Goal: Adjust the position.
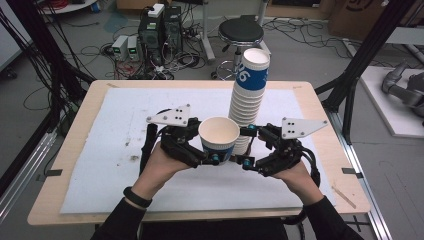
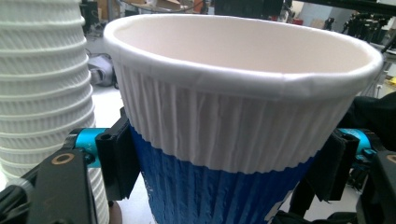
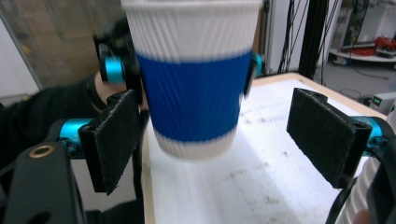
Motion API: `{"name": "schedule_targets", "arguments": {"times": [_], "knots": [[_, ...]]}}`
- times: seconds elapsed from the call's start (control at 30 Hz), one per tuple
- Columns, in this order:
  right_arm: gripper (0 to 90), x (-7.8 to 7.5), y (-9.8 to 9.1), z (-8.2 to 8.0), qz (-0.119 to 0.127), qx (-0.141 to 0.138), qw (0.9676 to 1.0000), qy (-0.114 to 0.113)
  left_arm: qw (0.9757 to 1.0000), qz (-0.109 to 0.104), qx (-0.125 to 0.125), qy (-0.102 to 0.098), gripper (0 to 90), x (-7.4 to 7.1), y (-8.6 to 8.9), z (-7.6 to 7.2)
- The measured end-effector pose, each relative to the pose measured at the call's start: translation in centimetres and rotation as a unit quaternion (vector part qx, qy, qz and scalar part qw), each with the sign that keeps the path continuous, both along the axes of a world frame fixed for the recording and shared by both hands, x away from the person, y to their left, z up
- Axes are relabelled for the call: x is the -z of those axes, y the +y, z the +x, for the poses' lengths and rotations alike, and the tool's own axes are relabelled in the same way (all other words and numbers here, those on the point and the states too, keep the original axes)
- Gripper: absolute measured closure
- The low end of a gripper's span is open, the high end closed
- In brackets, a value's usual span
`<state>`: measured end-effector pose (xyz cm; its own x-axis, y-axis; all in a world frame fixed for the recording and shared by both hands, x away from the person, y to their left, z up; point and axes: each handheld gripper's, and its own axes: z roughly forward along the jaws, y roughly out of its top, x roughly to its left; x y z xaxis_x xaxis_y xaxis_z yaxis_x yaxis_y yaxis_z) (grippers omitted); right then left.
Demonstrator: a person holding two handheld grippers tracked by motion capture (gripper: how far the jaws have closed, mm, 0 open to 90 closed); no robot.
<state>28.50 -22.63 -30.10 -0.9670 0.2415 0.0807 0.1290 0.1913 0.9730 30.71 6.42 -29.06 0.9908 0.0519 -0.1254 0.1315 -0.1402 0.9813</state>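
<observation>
Blue-and-white paper cup [image 1: 219,138] is pinched in the left tool [image 1: 210,159], held up off the table [image 1: 75,150] right beside the cup stack [image 1: 248,100]. Right tool [image 3: 224,135] has its jaws spread wide, nothing between the pads.

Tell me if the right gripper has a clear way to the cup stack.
Probably yes. The right gripper has open jaws holding nothing, and the stack stands right beside it. The single cup, clamped in the left gripper, hangs nearby but not between.

Left gripper [image 1: 212,150] has its jaws clamped, while right gripper [image 1: 248,150] jaws stand apart, gripping nothing.
</observation>
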Motion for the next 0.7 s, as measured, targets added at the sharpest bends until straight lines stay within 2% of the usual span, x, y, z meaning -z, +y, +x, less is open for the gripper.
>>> {"name": "schedule_targets", "arguments": {"times": [0.17,0.37,0.7], "knots": [[18.0,0.8,1.0,0.1,-0.020,-0.004,0.9997,0.015,1.0000,-0.004,0.000,-0.003,24.7,-0.2,0.0,-0.1],[18.0,1.7,1.9,0.2,-0.020,-0.008,0.9992,0.033,1.0000,-0.004,0.000,-0.004,24.7,-0.2,-0.3,-0.3],[18.1,2.2,3.2,-0.1,-0.022,-0.015,0.9986,0.045,1.0000,-0.002,0.003,-0.003,24.8,0.1,-0.8,-0.3]]}}
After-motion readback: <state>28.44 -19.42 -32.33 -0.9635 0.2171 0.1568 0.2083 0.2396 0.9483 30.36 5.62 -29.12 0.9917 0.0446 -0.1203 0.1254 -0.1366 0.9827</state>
